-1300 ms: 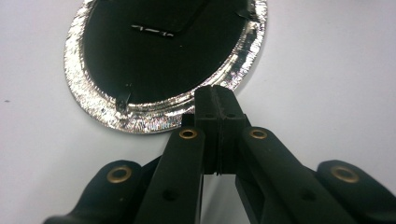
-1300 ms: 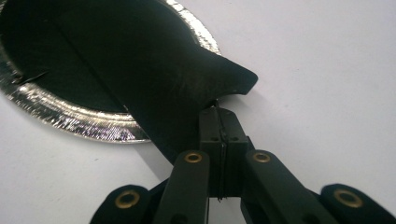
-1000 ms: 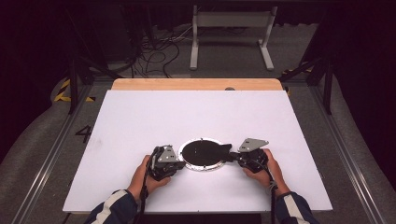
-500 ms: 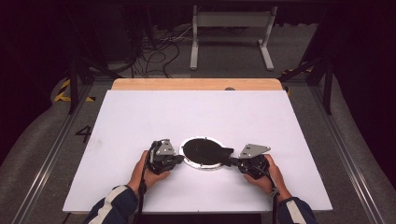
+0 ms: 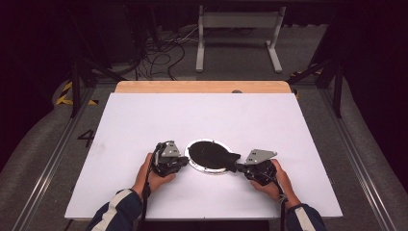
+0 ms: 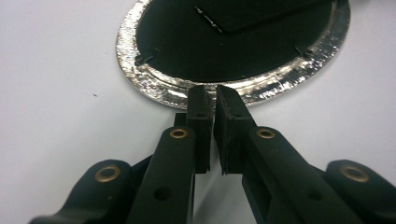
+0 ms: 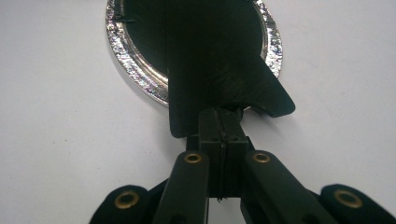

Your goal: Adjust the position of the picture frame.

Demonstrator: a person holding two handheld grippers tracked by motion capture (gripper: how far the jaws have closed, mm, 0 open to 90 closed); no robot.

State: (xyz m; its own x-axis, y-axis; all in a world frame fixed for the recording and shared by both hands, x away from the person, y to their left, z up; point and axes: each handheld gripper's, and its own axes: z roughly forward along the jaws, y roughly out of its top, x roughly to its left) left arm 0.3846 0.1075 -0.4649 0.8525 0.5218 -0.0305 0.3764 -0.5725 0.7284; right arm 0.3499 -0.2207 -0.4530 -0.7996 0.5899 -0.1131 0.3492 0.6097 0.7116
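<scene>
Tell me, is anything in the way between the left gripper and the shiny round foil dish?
Nothing visible is. The left gripper has its tips right at the crinkled silver rim of the round foil dish, with just bare white table around them.

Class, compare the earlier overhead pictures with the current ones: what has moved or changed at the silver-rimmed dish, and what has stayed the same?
The left tool has just been opening slightly: a narrow gap shows between its jaws at the dish's foil rim, with nothing between them. Both hands sit a little lower on the table than a second ago. Unchanged: the right tool stays clamped on the black sheet lying across the dish, and the dish has not shifted.
</scene>
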